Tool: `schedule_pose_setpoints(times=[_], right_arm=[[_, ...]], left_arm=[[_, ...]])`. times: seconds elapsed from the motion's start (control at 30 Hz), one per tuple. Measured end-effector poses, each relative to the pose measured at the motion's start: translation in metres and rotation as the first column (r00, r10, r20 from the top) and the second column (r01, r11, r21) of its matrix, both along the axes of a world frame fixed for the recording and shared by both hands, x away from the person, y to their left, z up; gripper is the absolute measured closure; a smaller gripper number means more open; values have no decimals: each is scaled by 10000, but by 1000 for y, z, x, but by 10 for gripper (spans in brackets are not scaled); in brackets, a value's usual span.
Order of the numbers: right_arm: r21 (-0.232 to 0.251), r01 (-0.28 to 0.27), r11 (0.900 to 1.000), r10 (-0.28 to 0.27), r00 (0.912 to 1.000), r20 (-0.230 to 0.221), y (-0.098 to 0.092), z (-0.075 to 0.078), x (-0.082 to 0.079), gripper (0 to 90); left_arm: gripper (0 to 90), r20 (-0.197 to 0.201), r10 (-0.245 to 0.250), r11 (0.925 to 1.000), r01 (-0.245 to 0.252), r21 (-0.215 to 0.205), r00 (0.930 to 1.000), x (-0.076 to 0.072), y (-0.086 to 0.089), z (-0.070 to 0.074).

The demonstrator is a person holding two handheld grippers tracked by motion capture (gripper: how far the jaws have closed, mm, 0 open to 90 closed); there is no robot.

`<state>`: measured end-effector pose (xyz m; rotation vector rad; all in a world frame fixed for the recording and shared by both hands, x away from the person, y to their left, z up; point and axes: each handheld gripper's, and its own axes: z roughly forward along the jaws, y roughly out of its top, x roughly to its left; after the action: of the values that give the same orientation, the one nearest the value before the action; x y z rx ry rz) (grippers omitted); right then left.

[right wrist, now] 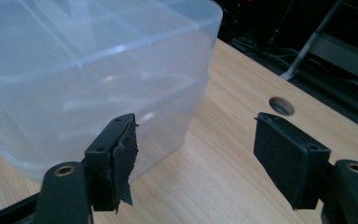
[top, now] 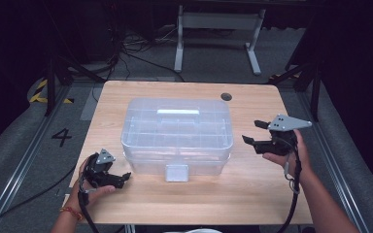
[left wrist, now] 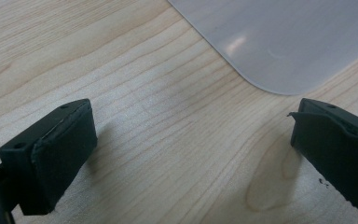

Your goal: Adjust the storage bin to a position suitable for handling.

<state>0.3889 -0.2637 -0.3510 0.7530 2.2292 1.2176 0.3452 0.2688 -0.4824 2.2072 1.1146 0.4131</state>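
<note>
Fingers of both the left gripper (top: 119, 177) and right gripper (top: 253, 131) stand spread, empty, beside the box (top: 177, 133).

Table (top: 252, 184): light wood grain, seen across all three views.
Cable hole (top: 226, 96): a dark round opening is set into the tabletop near the far right corner.
White metal frame (top: 218, 24): placed on the floor beyond the table.
Floor marking "4" (top: 61, 137): painted left of the table.
Yellow-black tape (top: 41, 92): laid on the floor at far left.
</note>
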Motion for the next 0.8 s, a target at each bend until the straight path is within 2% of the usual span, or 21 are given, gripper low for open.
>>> schedule_pose_setpoints(times=[0.27,0.57,0.8], right_arm=[[-55,-119,9999,121,9995,306,12,25,17,337],[221,-485,9986,478,9983,325,26,41,29,344],[152,-914,9957,909,9953,336,45,46,31,348]], left_arm=[[9,-4,-16,10000,16,23,10000,0,0,0],[8,-2,-19,10000,19,23,10000,0,0,0],[9,-6,-24,10000,24,30,10000,0,0,0]])
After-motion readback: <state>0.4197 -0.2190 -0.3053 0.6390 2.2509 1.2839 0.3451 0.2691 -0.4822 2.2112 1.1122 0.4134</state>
